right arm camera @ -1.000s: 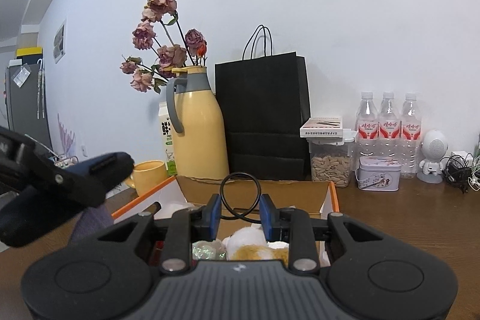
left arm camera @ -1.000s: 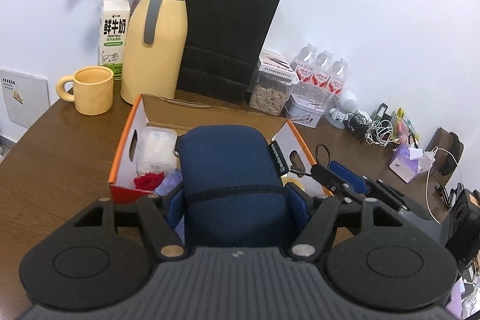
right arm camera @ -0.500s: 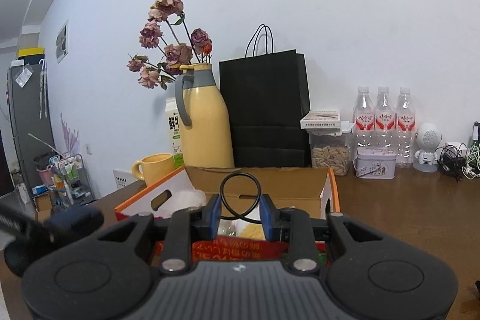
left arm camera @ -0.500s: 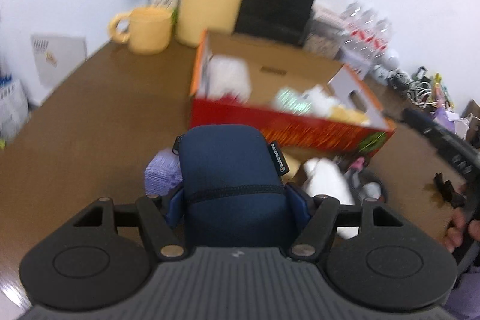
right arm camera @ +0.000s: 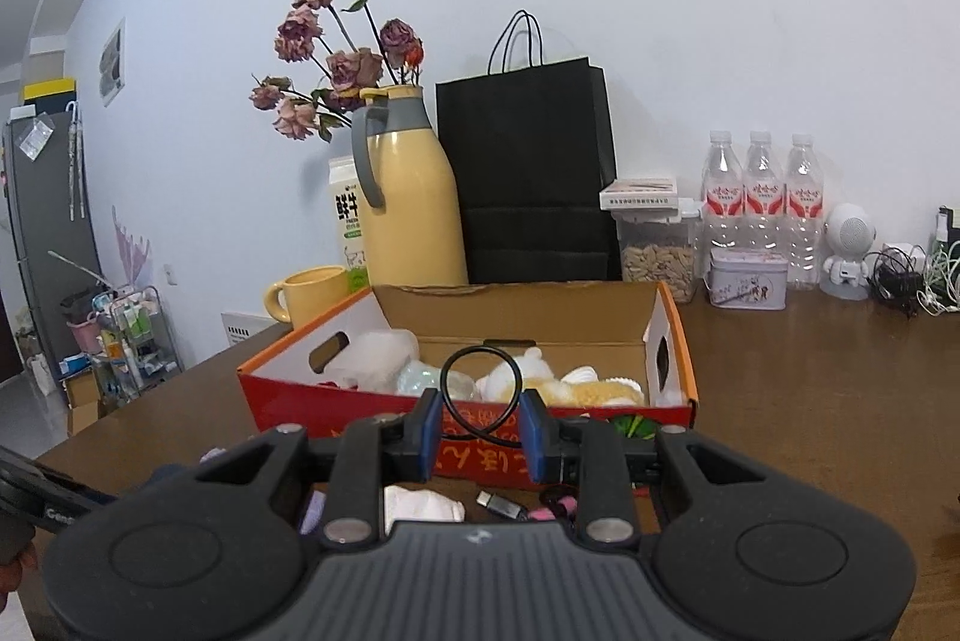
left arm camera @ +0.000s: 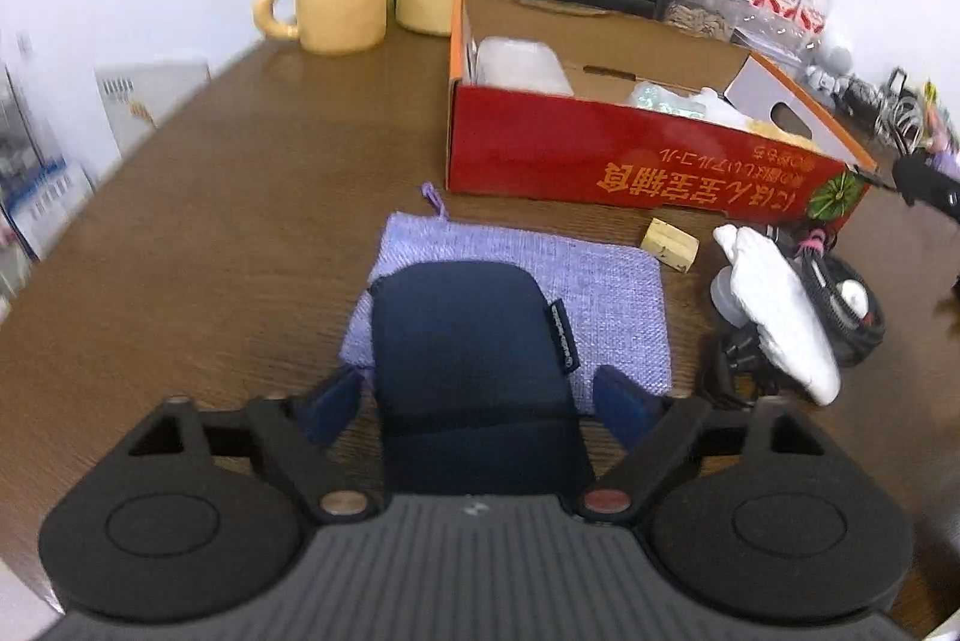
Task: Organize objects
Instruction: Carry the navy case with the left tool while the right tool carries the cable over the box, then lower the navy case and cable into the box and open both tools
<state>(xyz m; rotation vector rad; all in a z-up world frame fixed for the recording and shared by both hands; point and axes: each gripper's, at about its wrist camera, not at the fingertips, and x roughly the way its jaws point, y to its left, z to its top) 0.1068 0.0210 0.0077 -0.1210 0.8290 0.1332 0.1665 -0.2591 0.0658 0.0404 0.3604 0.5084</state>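
The left gripper [left arm camera: 480, 395] stands spread around a dark blue pouch [left arm camera: 474, 359] lying on a purple cloth bag [left arm camera: 606, 281] on the worktop [left arm camera: 228, 233], a soft, light thing best pinched across its sides, while the right gripper [right arm camera: 480, 431] pinches a thin black ring [right arm camera: 480, 389].

Both views were bright w/ even, soft indoor light; faint shadows. Left wrist view was motion-blurred, esp. the mug [left arm camera: 336, 8] & edges. Right wrist view was sharp. Fisheye bent the edges, dark corners
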